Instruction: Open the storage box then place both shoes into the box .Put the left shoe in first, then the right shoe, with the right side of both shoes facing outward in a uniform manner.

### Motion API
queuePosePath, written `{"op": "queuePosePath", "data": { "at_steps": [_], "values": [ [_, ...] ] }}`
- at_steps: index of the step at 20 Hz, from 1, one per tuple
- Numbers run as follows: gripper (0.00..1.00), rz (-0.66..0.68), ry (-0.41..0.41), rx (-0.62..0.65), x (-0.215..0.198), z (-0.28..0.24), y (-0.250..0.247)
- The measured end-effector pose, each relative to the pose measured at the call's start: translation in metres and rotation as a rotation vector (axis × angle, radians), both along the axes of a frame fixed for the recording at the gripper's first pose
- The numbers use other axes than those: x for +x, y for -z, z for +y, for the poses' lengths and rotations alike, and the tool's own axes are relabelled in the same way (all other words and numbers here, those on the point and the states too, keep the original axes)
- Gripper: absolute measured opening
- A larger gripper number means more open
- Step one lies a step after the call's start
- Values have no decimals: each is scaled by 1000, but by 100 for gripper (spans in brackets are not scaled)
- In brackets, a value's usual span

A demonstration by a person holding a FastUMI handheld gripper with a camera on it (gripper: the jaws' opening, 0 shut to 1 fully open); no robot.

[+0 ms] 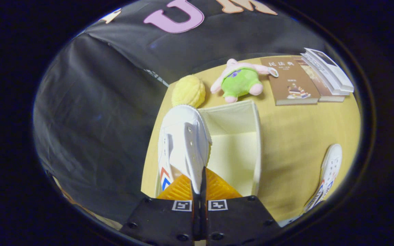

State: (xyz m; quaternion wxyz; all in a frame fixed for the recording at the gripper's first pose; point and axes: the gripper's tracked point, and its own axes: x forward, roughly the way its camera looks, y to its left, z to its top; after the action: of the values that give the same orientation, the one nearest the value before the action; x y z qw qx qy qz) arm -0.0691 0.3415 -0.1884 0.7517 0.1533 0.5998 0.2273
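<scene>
Firmly closed, the jaws pinch a white canvas shoe above the open cream fabric box; books lie beyond.

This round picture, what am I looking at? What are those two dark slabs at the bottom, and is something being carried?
The camera rides on a hand-held gripper and looks forward along its two fingers, the dark slabs. They are pinched together on the edge of a white shoe, held over the left side of an open storage box. Everything sits on a yellow table. The second shoe lies off to the right. Beyond the box are a yellow plush ball, a green and pink plush toy and some books.
</scene>
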Motion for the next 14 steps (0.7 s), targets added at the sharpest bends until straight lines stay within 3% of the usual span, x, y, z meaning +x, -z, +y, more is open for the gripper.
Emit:
{"op": "queuePosePath", "data": {
  "at_steps": [3, 9, 14],
  "values": [
    [3, 14, -26, -72, -8, 11, 25],
    [4, 84, 18, -182, -22, 17, 74],
    [6, 82, 17, -227, -23, 17, 87]
  ]
}}
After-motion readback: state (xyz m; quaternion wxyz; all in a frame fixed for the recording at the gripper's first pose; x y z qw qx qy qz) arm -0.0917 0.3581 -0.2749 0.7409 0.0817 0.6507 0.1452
